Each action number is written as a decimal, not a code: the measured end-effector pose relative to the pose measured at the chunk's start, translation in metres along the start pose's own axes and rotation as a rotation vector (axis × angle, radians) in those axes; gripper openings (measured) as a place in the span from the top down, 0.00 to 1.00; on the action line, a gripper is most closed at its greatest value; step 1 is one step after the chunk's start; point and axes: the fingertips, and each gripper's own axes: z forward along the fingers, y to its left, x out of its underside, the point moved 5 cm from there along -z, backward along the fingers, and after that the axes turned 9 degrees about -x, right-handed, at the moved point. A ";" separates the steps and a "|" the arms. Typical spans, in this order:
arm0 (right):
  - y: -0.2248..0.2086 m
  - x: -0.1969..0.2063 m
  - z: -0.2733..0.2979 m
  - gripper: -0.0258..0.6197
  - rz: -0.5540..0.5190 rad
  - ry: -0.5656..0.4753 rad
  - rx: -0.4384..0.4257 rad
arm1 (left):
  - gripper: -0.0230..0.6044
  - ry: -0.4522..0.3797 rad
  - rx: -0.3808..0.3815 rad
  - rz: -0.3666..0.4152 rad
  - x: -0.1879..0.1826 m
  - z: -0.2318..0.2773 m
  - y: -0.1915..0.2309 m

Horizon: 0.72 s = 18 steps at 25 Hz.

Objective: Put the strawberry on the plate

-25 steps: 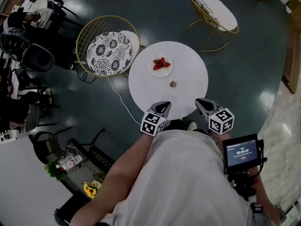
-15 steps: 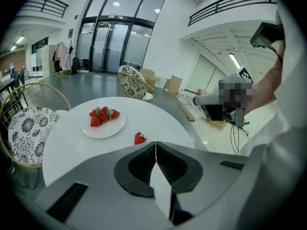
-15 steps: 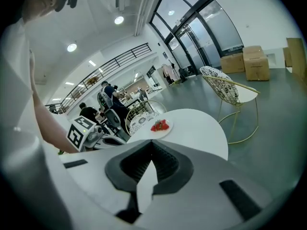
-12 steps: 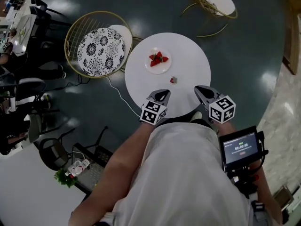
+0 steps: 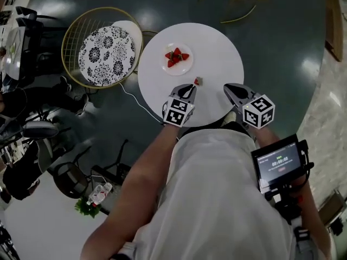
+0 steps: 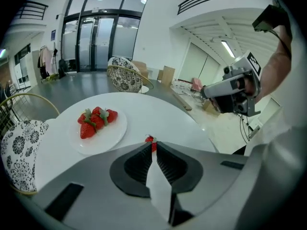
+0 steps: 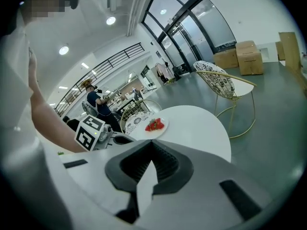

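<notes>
The left gripper view shows what the head view barely resolves: a small red loose strawberry (image 6: 151, 139) lies on the round white desk (image 6: 158, 111), just past the tips of the left gripper (image 6: 152, 146). That gripper's jaws are pressed together and hold nothing. The flat white plate (image 6: 111, 137) with heaped strawberries (image 6: 96, 120) sits near, with only bare desk between. The right gripper (image 7: 152, 145) is likewise closed and empty. A gold wire chair (image 5: 103, 47) with a patterned cushion stands beside the desk.

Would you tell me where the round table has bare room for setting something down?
On the table, the right half, from the plate to the edge, is bare. So is the gap between the lone strawberry and the right gripper. Crowded: the plate's strawberry pile, and around the left gripper.
</notes>
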 end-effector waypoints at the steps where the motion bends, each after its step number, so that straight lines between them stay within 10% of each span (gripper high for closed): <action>1: 0.000 0.000 -0.001 0.95 0.005 -0.001 0.004 | 0.95 0.008 -0.003 0.014 0.000 0.002 0.001; 18: -0.008 0.021 -0.016 0.95 0.074 -0.017 0.055 | 0.72 0.146 0.045 0.313 0.005 0.039 -0.001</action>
